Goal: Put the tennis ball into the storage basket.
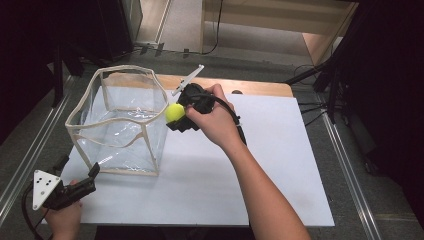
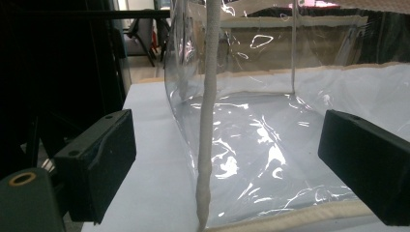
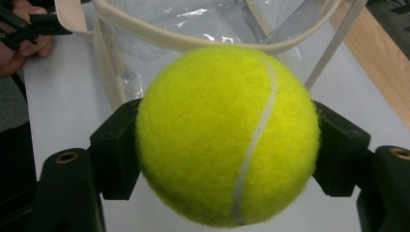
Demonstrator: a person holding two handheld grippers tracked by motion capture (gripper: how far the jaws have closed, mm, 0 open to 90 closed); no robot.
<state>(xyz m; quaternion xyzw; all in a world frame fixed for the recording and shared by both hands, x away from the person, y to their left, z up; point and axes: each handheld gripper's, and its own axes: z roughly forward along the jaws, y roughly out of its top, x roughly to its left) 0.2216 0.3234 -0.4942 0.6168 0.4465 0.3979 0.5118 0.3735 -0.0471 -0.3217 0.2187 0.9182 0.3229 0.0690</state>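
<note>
Just left of centre in the high view, the right gripper (image 1: 179, 116) is clamping a yellow-green tennis ball (image 1: 175, 112) beside the clear bag's (image 1: 120, 120) right wall.

To do this well, the ball is probably needing to be carried clear above the cream rim (image 1: 131, 70) and over the middle of the opening before the jaws are letting go, since the soft plastic walls are sagging and a knock could be folding them inward. Meanwhile the left gripper (image 1: 82, 176), at the lower left, is waiting with its jaws apart at the bag's near corner seam (image 2: 207, 145), gripping nothing. Seen close in the right gripper view, the ball (image 3: 227, 135) is looking fuzzy, bright and round, with one pale curved seam.
</note>
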